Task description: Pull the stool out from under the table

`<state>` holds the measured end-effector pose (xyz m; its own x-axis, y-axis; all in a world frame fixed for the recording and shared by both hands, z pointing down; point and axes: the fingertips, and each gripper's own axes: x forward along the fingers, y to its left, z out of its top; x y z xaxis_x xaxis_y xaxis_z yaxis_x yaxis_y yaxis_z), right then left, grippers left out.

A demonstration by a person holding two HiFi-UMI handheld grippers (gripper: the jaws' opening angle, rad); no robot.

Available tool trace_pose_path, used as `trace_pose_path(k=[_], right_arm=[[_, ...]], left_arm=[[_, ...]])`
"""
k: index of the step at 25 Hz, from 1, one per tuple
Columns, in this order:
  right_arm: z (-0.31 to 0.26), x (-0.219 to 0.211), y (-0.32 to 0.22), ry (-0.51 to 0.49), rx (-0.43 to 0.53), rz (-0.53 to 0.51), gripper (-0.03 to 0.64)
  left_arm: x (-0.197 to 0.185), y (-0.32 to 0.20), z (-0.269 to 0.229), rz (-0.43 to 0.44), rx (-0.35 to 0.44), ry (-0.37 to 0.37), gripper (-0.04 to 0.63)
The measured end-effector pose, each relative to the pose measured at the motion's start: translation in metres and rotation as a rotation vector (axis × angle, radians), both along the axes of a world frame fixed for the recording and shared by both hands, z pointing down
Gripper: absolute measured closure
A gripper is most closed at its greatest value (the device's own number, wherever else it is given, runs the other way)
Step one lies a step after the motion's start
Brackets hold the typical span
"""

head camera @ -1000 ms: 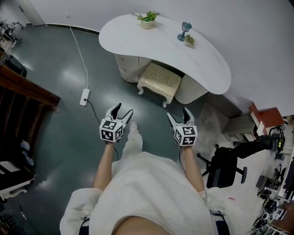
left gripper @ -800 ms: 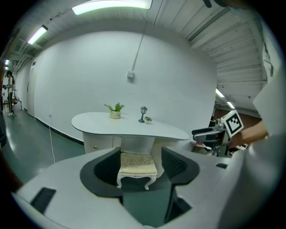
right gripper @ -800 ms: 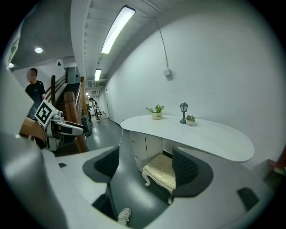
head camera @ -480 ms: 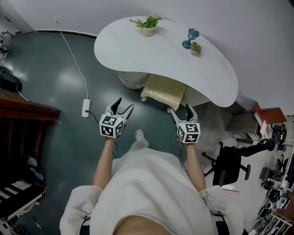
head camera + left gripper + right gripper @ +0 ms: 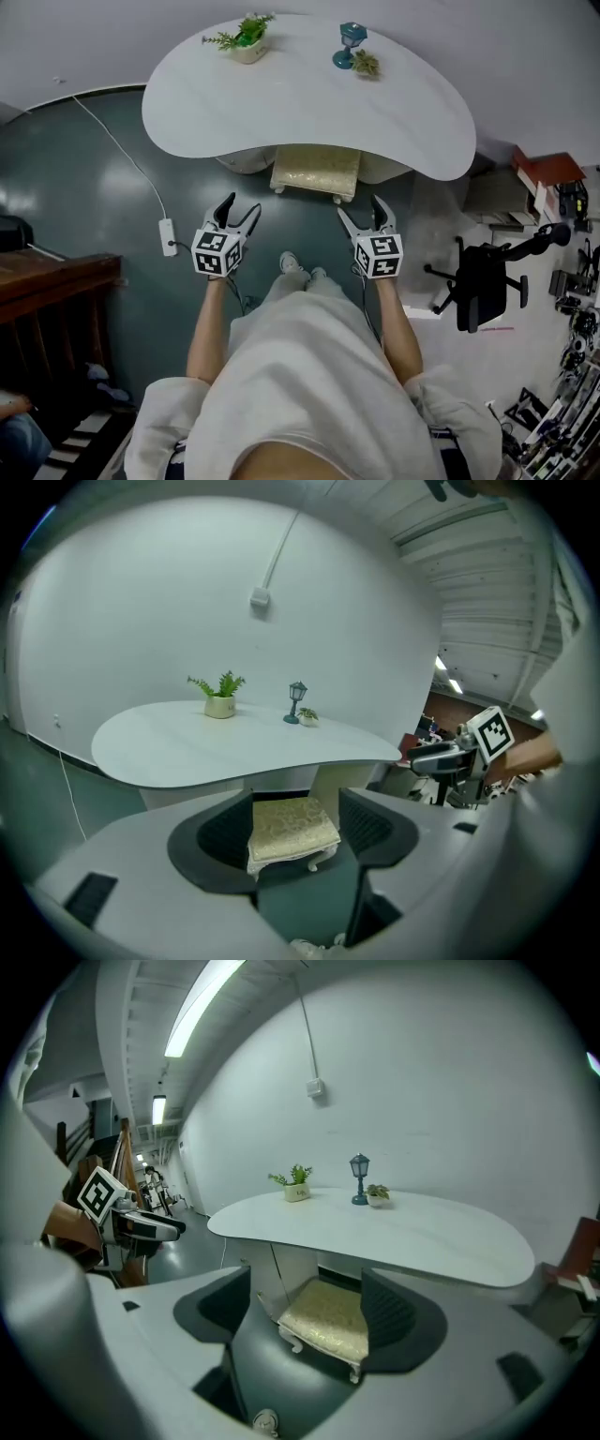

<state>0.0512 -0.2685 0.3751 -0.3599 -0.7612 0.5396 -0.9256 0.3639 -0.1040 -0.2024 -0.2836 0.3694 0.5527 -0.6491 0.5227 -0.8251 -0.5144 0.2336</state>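
Observation:
A stool (image 5: 315, 170) with a pale gold patterned cushion and white curved legs stands partly under the white kidney-shaped table (image 5: 309, 108). Its front half sticks out toward me. My left gripper (image 5: 236, 211) is held in the air short of the stool's left front corner, jaws open and empty. My right gripper (image 5: 367, 212) hovers short of the right front corner, also open and empty. The stool (image 5: 291, 829) shows between the left jaws at a distance, and the stool (image 5: 329, 1320) likewise between the right jaws.
On the table stand a small potted plant (image 5: 246, 37), a tiny blue lamp (image 5: 351, 44) and a little plant (image 5: 367, 64). A white power strip (image 5: 168, 237) with its cable lies on the dark floor at left. A black office chair (image 5: 483, 284) stands at right, a wooden bench (image 5: 52, 281) at left.
I have stepped round to face the stool's front squarely. Both grippers have come closer to the stool and stayed open.

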Motion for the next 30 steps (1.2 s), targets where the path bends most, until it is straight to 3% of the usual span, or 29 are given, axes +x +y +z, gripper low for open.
trace_pose_path(k=[7, 15, 21, 30], right_arm=[[0.027, 0.053, 0.041, -0.013, -0.047, 0.077, 0.265], [0.063, 0.086, 0.073, -0.025, -0.073, 0.059, 0.265], [0.099, 0.091, 0.076, -0.023, -0.078, 0.064, 0.265], [0.165, 0.086, 0.059, 0.016, -0.071, 0.121, 0.264]], left_arm=[[0.056, 0.005, 0.014, 0.093, -0.022, -0.026, 0.331], [0.09, 0.04, 0.045, 0.115, -0.058, -0.061, 0.331], [0.086, 0.053, 0.093, 0.112, -0.096, -0.093, 0.331], [0.068, 0.019, 0.174, 0.132, -0.104, -0.078, 0.324]])
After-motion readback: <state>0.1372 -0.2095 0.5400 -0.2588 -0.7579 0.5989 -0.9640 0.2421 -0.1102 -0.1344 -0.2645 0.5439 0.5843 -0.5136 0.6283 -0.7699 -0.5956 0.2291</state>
